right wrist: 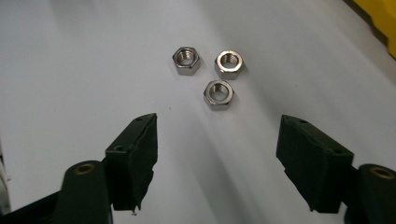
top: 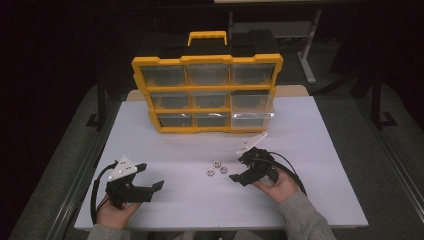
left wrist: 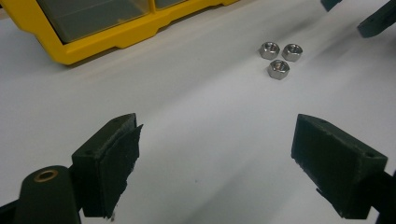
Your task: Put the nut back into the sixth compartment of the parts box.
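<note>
R gripper (right wrist: 217, 140) spread wide, nothing between jaws, aimed at 3 nuts on table (top: 310, 150).

Nuts sit in tight cluster mid-table, in front of yellow drawer box (top: 207, 95); nearest nut (right wrist: 218, 94) lies just ahead of R jaws, other two (right wrist: 186, 60) (right wrist: 229, 63) just beyond it, close together. L gripper (top: 150, 176) also spread, empty, parked well to the side. Judgement: go for nearest nut alone, centre jaws on opposite flats, come down low to table before closing, approach slow so neighbours aren't nudged. Risk: nut skids or flips if pinched off-centre.
</note>
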`<state>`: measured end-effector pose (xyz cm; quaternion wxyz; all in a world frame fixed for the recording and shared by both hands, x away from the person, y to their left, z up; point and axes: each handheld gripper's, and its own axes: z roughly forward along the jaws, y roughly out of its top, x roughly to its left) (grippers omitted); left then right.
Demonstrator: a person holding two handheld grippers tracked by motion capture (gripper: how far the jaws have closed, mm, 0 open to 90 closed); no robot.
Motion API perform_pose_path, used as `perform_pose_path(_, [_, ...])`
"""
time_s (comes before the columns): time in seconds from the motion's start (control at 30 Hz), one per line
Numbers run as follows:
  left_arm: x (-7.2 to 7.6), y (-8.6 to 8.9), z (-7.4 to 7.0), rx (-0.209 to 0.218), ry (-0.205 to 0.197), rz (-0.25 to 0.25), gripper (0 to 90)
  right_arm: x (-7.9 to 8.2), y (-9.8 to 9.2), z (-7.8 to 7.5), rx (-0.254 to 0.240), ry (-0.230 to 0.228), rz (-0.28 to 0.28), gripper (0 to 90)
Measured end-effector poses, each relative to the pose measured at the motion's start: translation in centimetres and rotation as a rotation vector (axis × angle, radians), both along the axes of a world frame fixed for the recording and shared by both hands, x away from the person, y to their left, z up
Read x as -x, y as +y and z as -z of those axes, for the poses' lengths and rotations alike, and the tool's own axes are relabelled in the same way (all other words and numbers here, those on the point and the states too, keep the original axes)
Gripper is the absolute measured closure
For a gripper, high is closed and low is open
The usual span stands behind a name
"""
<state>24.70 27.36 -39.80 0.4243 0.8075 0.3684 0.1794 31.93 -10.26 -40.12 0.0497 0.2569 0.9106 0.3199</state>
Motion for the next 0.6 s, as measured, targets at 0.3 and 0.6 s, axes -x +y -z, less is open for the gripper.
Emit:
perform_pose_path(0.3, [-0.1, 0.1, 0.0, -0.010, -0.004, 0.014, 14.8, -1.8, 1.5, 0.6, -0.016, 0.025, -0.042, 36.3])
perform_pose_path(0.6, [-0.1, 0.1, 0.0, -0.008, -0.003, 0.014, 14.8, -3.7, 3.3, 1.6, 0.019, 0.050, -0.081, 45.9])
